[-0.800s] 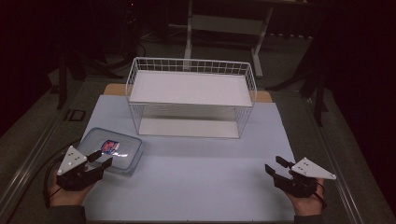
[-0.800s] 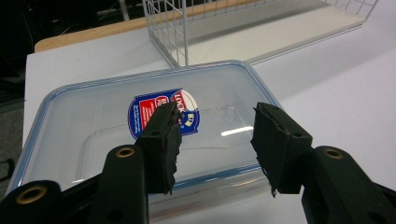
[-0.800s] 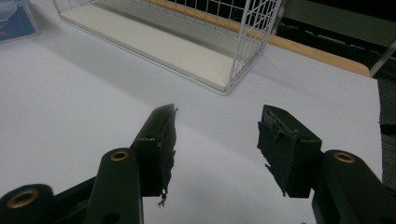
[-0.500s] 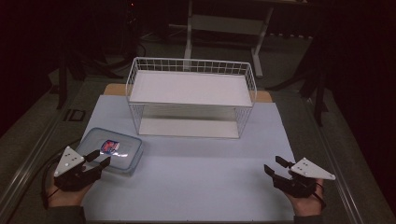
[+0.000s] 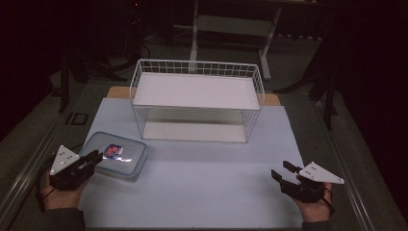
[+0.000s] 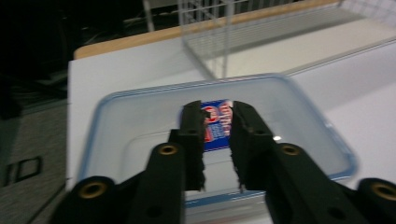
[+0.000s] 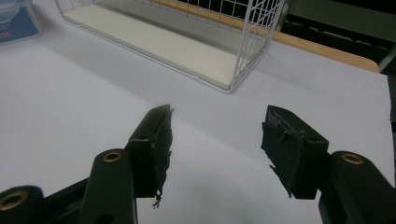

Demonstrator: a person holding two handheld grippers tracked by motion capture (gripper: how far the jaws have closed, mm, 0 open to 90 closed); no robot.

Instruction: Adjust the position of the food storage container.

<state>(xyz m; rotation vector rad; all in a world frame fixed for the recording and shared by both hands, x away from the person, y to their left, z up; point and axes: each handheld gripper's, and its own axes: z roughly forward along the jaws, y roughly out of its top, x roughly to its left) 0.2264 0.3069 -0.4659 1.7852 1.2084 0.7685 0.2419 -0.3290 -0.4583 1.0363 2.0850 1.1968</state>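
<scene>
A clear lidded container [image 5: 126, 161] with a blue rim lies on the white mat at the front left; a red and blue label [image 5: 112, 150] shows through its lid. My left gripper [image 5: 97, 158] hovers at its near left edge. In the left gripper view its jaws [image 6: 217, 116] stand over the lid [image 6: 140, 121] with a narrow gap and nothing between them. My right gripper [image 5: 281, 170] rests at the front right over bare mat, its jaws [image 7: 217, 123] wide apart and empty.
A white wire shelf rack [image 5: 197, 91] with two white boards stands at the back middle of the mat [image 5: 202, 187]. A wooden board edge [image 5: 272, 99] shows behind it. Dark floor and a metal frame [image 5: 195, 29] lie beyond the table.
My left gripper has drawn back slightly to the left, off the middle of the container lid. The right gripper has stayed where it was.
</scene>
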